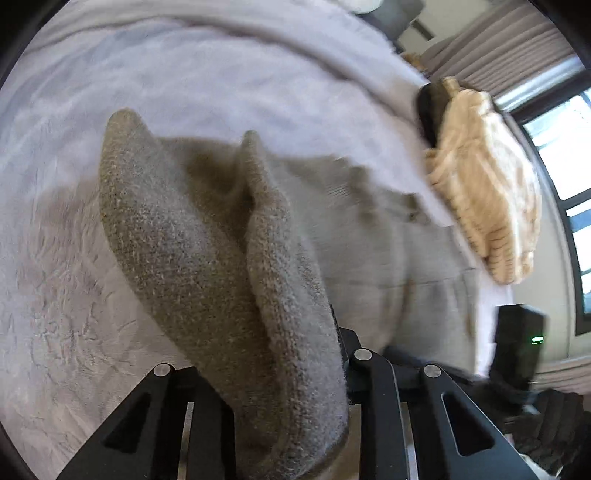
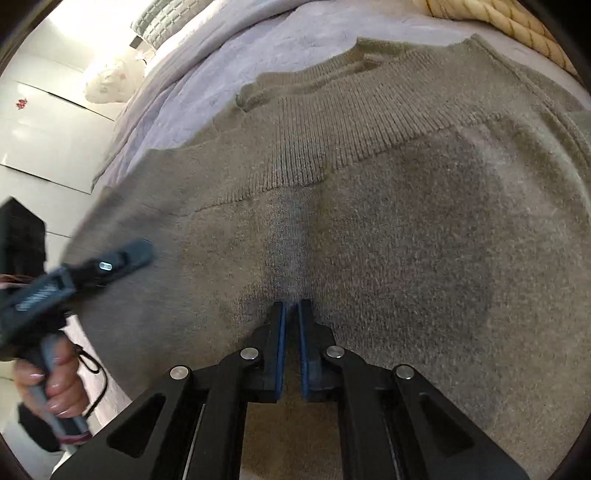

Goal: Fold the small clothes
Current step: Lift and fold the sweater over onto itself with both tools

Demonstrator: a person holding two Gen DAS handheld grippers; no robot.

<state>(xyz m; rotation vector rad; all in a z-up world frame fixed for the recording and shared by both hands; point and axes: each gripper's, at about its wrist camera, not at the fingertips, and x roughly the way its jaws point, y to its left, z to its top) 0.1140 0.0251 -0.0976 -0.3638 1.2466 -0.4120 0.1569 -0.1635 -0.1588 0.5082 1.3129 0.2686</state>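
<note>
Left wrist: sweater [image 1: 229, 266] hiding claw [image 1: 295, 387]

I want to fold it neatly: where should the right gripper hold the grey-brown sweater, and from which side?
Probably the ribbed hem of the grey-brown sweater, coming from above at its free edge: that band lies flat on the bedcover with a distinct edge. The right gripper is shut over plain flat knit.

A home bedroom: a bed [image 1: 184, 74] with lilac cover, a pillow [image 2: 166, 18], curtains [image 1: 498, 55], a window [image 1: 569, 147].
</note>
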